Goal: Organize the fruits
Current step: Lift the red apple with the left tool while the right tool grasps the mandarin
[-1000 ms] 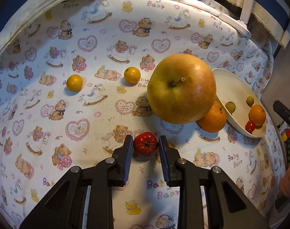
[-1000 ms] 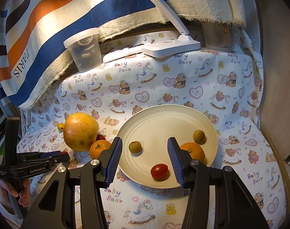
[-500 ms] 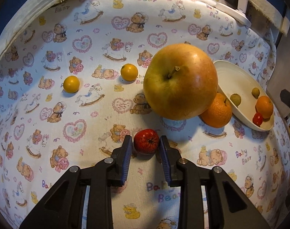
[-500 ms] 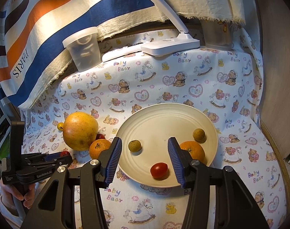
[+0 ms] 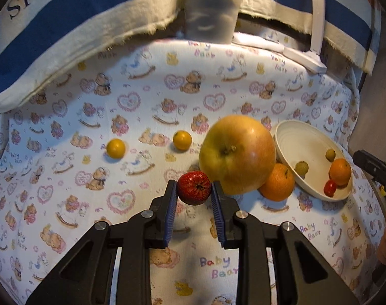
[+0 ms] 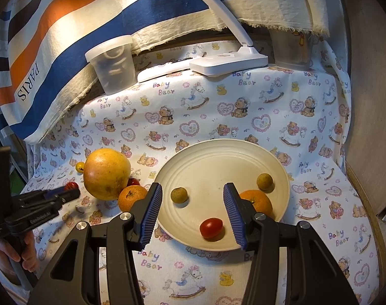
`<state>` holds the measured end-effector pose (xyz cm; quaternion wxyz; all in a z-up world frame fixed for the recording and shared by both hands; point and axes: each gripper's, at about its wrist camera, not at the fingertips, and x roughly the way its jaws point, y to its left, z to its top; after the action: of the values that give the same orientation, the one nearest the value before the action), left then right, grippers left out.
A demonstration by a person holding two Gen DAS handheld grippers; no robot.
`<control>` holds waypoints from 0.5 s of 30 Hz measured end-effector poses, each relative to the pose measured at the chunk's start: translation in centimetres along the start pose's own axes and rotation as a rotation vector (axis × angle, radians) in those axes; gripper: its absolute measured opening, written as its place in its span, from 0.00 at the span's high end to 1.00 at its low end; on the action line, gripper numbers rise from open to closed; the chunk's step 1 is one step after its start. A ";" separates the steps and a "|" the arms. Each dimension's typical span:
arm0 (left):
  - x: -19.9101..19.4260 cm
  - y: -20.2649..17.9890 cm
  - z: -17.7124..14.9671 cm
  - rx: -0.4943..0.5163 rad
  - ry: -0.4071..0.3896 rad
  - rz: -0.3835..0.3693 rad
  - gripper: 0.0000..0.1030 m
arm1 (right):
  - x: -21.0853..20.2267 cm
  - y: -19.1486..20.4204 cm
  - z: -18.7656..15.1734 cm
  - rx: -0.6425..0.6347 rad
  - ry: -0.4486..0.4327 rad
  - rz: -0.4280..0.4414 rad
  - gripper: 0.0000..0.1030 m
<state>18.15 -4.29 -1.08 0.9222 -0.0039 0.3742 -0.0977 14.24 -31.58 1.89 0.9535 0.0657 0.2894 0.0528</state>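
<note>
The left gripper (image 5: 193, 190) grips a small, round, dark red fruit (image 5: 194, 187) between its blue ribbed pads, both pads pressed against the fruit's sides. The fruit is nearly spherical with no clear long axis; its dark dimpled end faces the left wrist camera. It sits just in front of and to the left of a large yellow-orange apple (image 5: 237, 154), whose stem points toward the same camera. A bumpy orange mandarin (image 5: 278, 181) touches the apple's right side, beside a cream ceramic plate (image 6: 218, 157).

The right gripper (image 6: 193, 200) hangs above the plate's near half with its jaws spread wide, gripping nothing. On the plate lie a red cherry tomato (image 6: 211, 227), long axis roughly left to right, a second orange mandarin (image 6: 257, 200) and two small olive-brown round fruits (image 6: 179, 194) (image 6: 264, 181). Two small yellow round fruits (image 5: 116, 148) (image 5: 182, 140) rest apart on the bear-print cloth (image 5: 65, 178).
</note>
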 end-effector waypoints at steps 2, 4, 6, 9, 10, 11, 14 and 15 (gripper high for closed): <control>-0.1 0.4 0.2 -0.015 -0.013 -0.010 0.75 | 0.1 -0.1 0.0 0.005 0.002 0.003 0.50; -0.2 0.6 0.3 -0.020 -0.021 -0.013 0.75 | 0.4 -0.1 -0.1 0.003 0.006 0.001 0.50; -0.5 0.9 0.3 -0.021 -0.035 -0.001 0.75 | 0.9 0.0 -0.4 -0.006 0.026 -0.010 0.50; -0.7 1.2 0.6 -0.034 -0.017 -0.012 0.75 | 1.5 0.6 -0.3 -0.007 0.066 0.022 0.50; -0.8 1.4 0.7 -0.046 -0.011 -0.023 0.75 | 1.8 0.9 -0.1 -0.002 0.091 0.048 0.50; -0.9 1.6 0.8 -0.053 -0.012 -0.032 0.75 | 2.1 1.2 0.0 0.003 0.115 0.073 0.50; -1.4 1.8 0.9 -0.057 -0.026 -0.024 0.75 | 2.8 2.8 0.2 -0.002 0.179 0.149 0.50; -1.5 1.9 0.9 -0.056 -0.028 -0.021 0.75 | 3.0 3.4 0.3 -0.012 0.188 0.159 0.50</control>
<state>18.00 -2.23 0.46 0.9257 -0.0351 0.3638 -0.0970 16.68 -27.81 0.98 0.9153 0.0774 0.3710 0.1360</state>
